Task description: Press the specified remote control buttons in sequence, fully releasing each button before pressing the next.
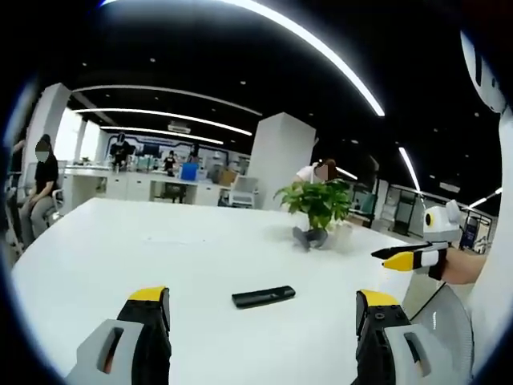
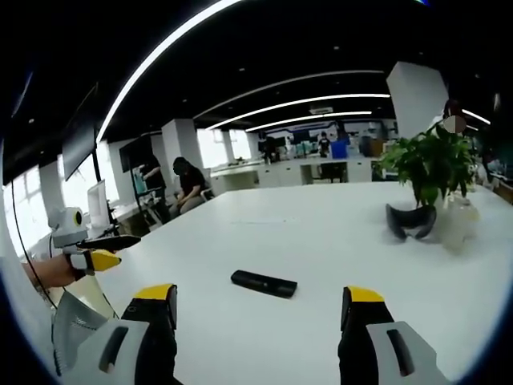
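Left tool [image 1: 263, 309], jaws spread wide and holding nothing, rises from the bottom edge of the left gripper view with its yellow tips framing the black remote control [image 1: 264, 297], which lies flat on the white desk [image 1: 120, 257] just past them, lower centre of the frame. The remote's long axis runs across the tool's line of sight, its right end tipped slightly up-frame. It touches neither jaw.

In the right gripper view the right tool [image 2: 262, 301] is likewise spread and empty, and the remote control [image 2: 264, 284] again sits between and beyond its jaw tips, lower centre, long axis crosswise with the right end dipping a little down-frame.

Each tool shows in the other's frame: the right tool [image 1: 401, 256] at the right edge of the left gripper view, jaws drawn close together from this angle, and the left tool [image 2: 104, 250] at the left edge of the right gripper view; both hang above the desk, off to either side of the remote.

Neither tool looks clearly nearer; the remote appears roughly centred ahead of both, so either could come down on the buttons, which are too small to make out.

A potted plant [image 1: 318, 200] stands beyond the remote, upper right of it in both views, well apart.
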`<state>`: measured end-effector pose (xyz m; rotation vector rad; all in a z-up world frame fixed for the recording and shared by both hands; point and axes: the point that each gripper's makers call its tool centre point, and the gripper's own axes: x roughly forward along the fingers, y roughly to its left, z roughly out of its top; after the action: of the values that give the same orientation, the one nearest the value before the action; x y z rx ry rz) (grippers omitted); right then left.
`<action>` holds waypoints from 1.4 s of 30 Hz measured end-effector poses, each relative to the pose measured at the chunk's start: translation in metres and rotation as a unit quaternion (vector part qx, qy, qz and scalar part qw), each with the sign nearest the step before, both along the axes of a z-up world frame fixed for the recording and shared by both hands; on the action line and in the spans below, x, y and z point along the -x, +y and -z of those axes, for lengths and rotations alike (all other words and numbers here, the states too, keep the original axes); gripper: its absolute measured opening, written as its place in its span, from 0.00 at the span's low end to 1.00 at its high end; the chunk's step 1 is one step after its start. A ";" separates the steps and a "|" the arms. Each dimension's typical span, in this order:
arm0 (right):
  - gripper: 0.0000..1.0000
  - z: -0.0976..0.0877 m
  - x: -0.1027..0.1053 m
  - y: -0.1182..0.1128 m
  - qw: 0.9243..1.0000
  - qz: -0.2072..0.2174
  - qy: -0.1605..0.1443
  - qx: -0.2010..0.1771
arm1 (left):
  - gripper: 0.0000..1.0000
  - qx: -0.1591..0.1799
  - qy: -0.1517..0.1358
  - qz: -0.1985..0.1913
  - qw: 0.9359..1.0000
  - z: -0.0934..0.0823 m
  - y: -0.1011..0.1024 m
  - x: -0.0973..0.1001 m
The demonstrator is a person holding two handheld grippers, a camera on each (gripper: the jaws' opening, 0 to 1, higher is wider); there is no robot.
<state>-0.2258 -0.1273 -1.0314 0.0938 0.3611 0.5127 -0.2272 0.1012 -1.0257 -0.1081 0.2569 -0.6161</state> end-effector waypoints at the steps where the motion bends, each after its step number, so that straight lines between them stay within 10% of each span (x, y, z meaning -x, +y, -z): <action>1: 0.83 0.000 0.000 0.000 1.000 0.000 0.000 0.000 | 1.00 -0.004 0.002 0.001 1.000 0.001 0.001 0.000; 24: 0.82 0.007 0.001 -0.008 1.000 0.007 0.007 0.006 | 1.00 -0.093 0.045 0.073 0.992 0.027 0.004 -0.045; 42: 0.80 0.010 0.003 -0.012 1.000 0.015 0.015 0.005 | 1.00 -0.161 0.090 0.157 0.970 0.073 -0.028 -0.062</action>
<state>-0.2291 -0.1396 -1.0411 0.0979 0.3914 0.4801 -0.1649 0.0736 -1.0992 0.1947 0.5528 -0.8724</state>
